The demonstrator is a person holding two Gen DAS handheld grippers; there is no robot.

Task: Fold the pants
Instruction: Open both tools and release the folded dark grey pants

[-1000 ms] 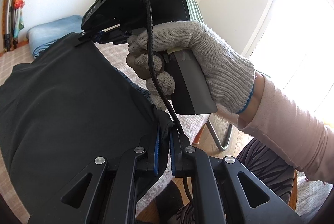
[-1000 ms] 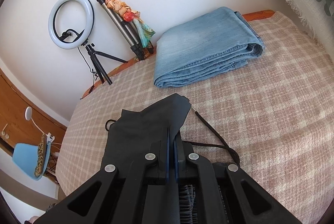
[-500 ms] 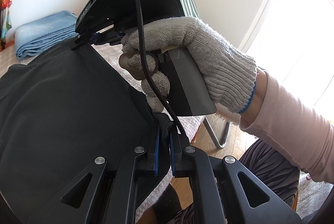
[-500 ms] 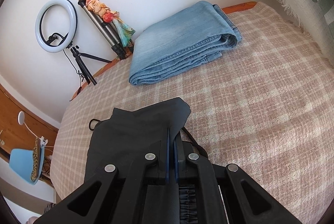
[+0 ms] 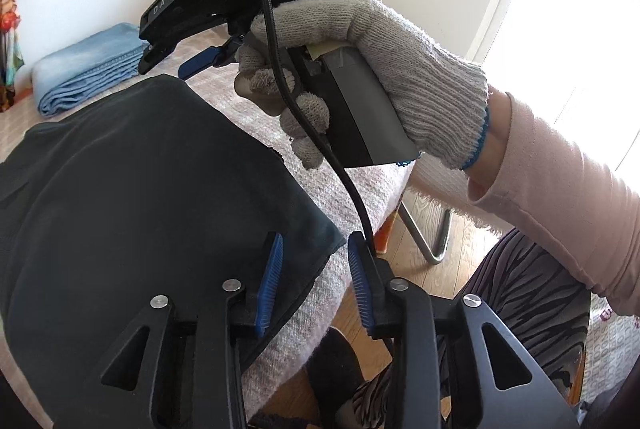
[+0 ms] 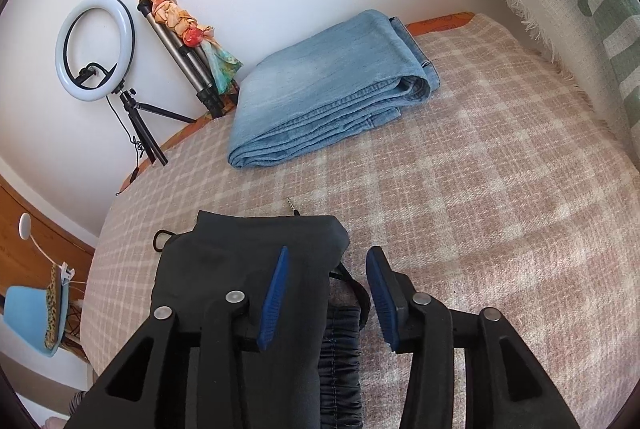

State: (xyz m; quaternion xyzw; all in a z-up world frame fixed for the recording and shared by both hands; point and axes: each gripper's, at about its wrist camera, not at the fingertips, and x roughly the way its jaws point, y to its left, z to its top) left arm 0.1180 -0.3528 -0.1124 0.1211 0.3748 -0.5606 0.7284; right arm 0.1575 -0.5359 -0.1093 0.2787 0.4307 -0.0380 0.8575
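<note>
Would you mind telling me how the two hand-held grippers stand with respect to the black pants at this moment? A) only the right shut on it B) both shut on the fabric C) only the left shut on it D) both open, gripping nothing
D: the left hand-held gripper and right hand-held gripper both show spread blue pads, with the black pants lying loose on the plaid blanket.

black pants (image 5: 132, 189) folded, lying flat on checked blanket (image 6: 460, 189)

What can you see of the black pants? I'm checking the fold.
The black pants lie folded on the checked blanket, matte dark fabric, with a gathered elastic waistband and drawcord at the near edge. Both hand-held grippers, left and right, are open; whether they touch the cloth is unclear.
</note>
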